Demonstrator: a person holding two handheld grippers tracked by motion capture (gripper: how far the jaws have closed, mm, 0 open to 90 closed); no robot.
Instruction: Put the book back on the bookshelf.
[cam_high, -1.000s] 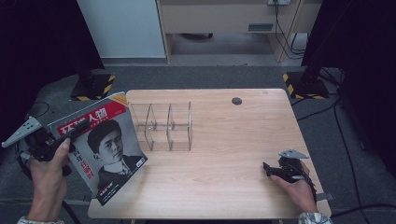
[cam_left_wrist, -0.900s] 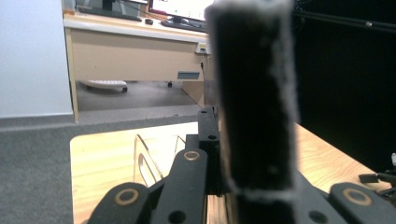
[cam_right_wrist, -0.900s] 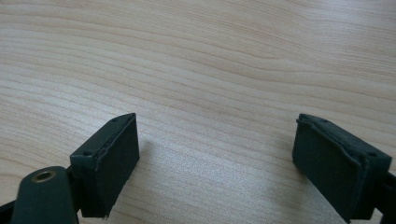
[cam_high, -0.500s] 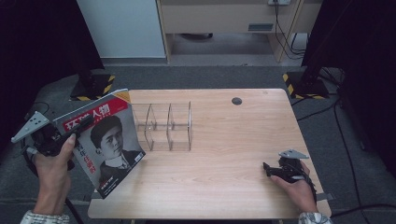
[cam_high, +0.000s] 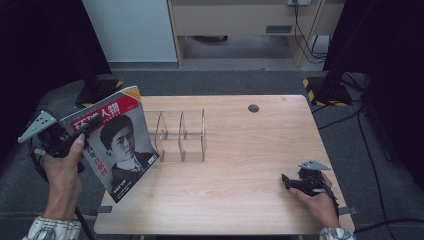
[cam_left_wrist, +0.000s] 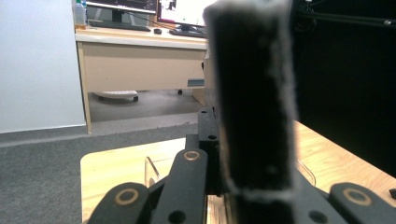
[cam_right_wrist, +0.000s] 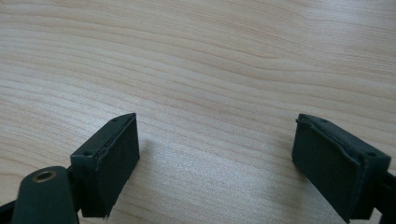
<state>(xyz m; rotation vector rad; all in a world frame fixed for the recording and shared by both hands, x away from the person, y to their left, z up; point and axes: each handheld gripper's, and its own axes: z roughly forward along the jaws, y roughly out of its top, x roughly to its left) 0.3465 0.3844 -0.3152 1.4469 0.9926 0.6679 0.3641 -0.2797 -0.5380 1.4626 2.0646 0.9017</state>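
Note:
A magazine (cam_high: 117, 145) with a red title band and a portrait on its cover is held tilted over the table's left edge. My left gripper (cam_high: 82, 131) is shut on the magazine's upper left edge, with the person's hand under it. A clear plastic rack (cam_high: 180, 135) with upright dividers stands on the wooden table (cam_high: 250, 150), just right of the magazine; it appears low behind the jaws as the rack (cam_left_wrist: 152, 170) in the left gripper view. My right gripper (cam_high: 286, 181) rests at the table's near right, open, with bare wood between its jaws in the right gripper (cam_right_wrist: 215, 158) view.
A round dark cable hole (cam_high: 253, 108) sits near the table's far edge. Black stands with yellow-striped bases (cam_high: 327, 92) flank the table on the grey floor. A desk (cam_high: 240, 20) and a white cabinet (cam_high: 132, 30) are behind.
My left gripper and the magazine have moved slightly away from the person and to the right, closer to the rack. The right gripper has stayed still.

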